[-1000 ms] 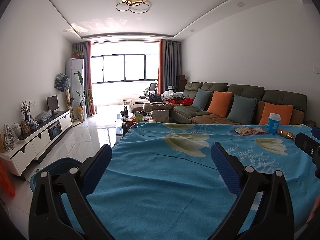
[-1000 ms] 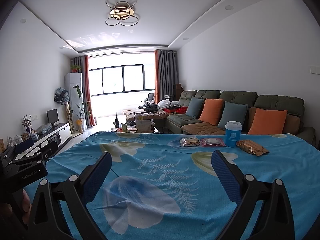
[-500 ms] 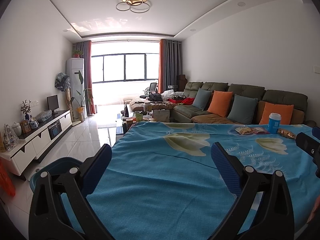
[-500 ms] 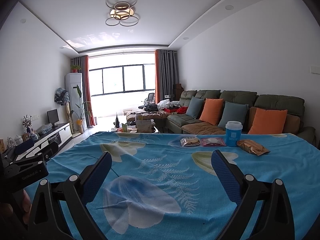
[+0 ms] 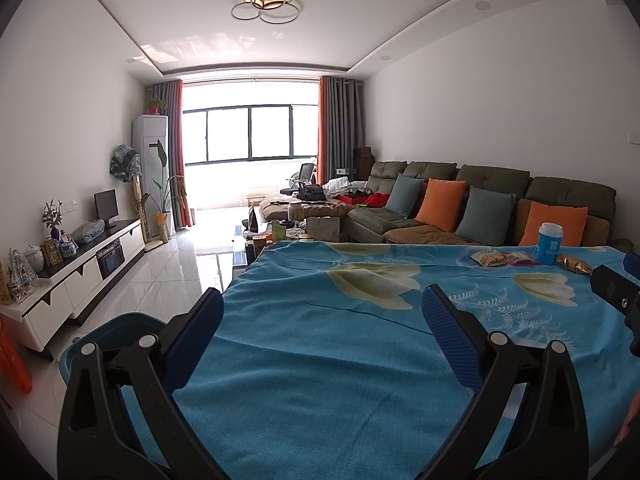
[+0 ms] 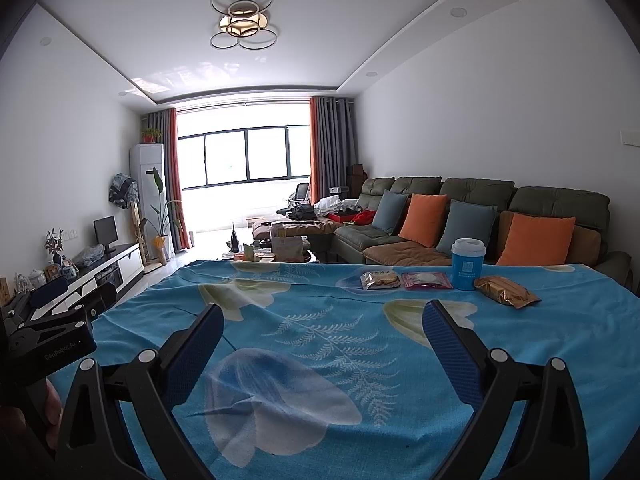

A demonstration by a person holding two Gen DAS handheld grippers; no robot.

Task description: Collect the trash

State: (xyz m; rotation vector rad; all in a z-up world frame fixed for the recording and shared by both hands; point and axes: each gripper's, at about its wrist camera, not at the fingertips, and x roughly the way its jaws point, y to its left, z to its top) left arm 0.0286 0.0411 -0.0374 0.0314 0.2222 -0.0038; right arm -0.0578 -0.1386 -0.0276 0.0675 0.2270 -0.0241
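Over the blue floral tablecloth, both the left gripper and right gripper hover with jaws apart and empty, nothing collected yet, so the next reach looks bound for the far-edge wrappers: gold packet, red packet, and blue cup.

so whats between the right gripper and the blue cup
Only bare blue floral tablecloth, as the right wrist view shows. The right gripper is open and the blue cup stands beyond it among wrappers.

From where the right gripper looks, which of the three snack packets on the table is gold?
The gold snack packet, right of the blue cup. The two left of the cup are a clear one and a pink one.
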